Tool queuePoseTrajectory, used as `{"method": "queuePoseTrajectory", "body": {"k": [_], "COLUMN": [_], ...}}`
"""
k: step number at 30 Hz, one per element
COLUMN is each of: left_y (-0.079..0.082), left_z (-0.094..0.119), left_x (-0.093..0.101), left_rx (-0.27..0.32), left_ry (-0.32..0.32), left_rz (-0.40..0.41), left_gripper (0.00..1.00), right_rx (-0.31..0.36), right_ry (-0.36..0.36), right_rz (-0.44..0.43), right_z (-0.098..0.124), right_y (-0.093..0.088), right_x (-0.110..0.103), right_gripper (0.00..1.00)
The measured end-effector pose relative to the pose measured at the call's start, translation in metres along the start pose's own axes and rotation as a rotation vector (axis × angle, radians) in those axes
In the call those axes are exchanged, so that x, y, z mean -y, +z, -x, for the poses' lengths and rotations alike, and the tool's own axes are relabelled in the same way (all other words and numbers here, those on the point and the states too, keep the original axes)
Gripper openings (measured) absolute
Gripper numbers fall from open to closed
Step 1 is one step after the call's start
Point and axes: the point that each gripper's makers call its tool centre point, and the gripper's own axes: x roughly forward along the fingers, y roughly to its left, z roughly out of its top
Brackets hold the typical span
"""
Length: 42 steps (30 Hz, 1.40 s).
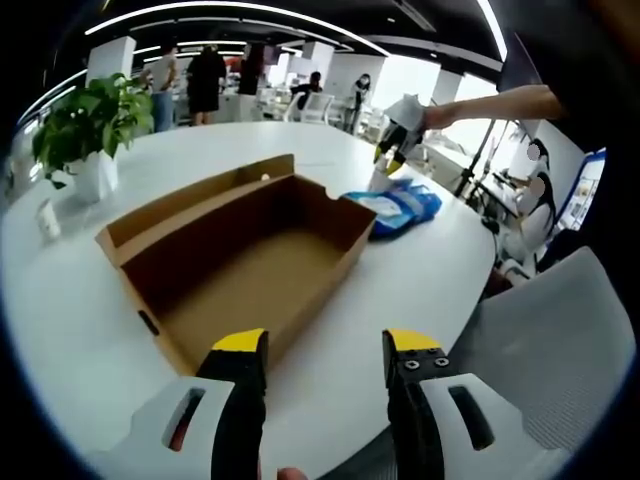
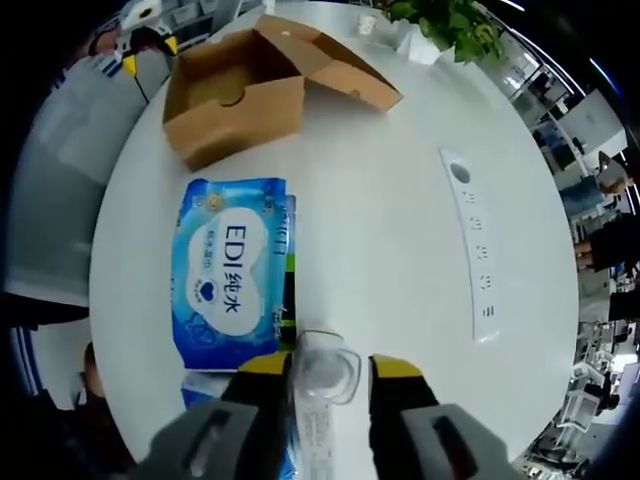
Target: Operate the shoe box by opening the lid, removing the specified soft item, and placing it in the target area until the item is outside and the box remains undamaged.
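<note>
Up front, the left gripper (image 1: 325,350) gapes empty at the table (image 1: 420,280) edge near the open, empty shoe box (image 1: 240,255); the right gripper (image 2: 325,370) pinches a clear packet (image 2: 325,375) beside the blue wipes pack (image 2: 232,255).

Round white table (image 1: 420,280) in an open office; potted plant (image 1: 85,125) at its edge; grey chair (image 1: 560,340) beside; ceiling light strips (image 1: 230,8) overhead; bright windows (image 1: 415,80) behind.

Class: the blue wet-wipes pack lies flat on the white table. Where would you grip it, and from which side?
Grip the wet-wipes pack across its short near edge, coming from the right hand-held gripper side. It lies flat, soft and wide, so probably only a thin edge fits the jaws.
</note>
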Motion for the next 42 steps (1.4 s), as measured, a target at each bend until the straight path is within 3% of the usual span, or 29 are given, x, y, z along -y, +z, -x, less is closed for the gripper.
{"method": "queuePoseTrajectory", "body": {"k": [10,18,25,37,42], "left_y": [0.005,0.01,0.016,0.027,0.03], "left_z": [0.0,0.0,-0.001,0.001,0.002], "left_x": [0.0,0.0,0.003,0.004,0.005], "left_rx": [0.008,0.021,0.031,0.048,0.057], "left_ry": [-0.003,-0.006,-0.016,-0.018,-0.02], "left_rz": [-0.005,-0.01,-0.019,-0.028,-0.028], "left_gripper": [0.47,0.47,0.47,0.46,0.47], "right_rx": [0.02,0.101,0.136,0.271,0.376], "right_ry": [-0.008,-0.023,-0.043,-0.097,-0.121], "right_rz": [-0.06,-0.208,-0.259,-0.424,-0.525], "right_z": [0.012,0.029,0.041,0.065,0.074], "right_y": [-0.005,-0.009,-0.018,-0.018,-0.01], "right_x": [0.0,-0.003,-0.009,-0.008,-0.008], "right_gripper": [0.32,0.34,0.35,0.34,0.34]}}
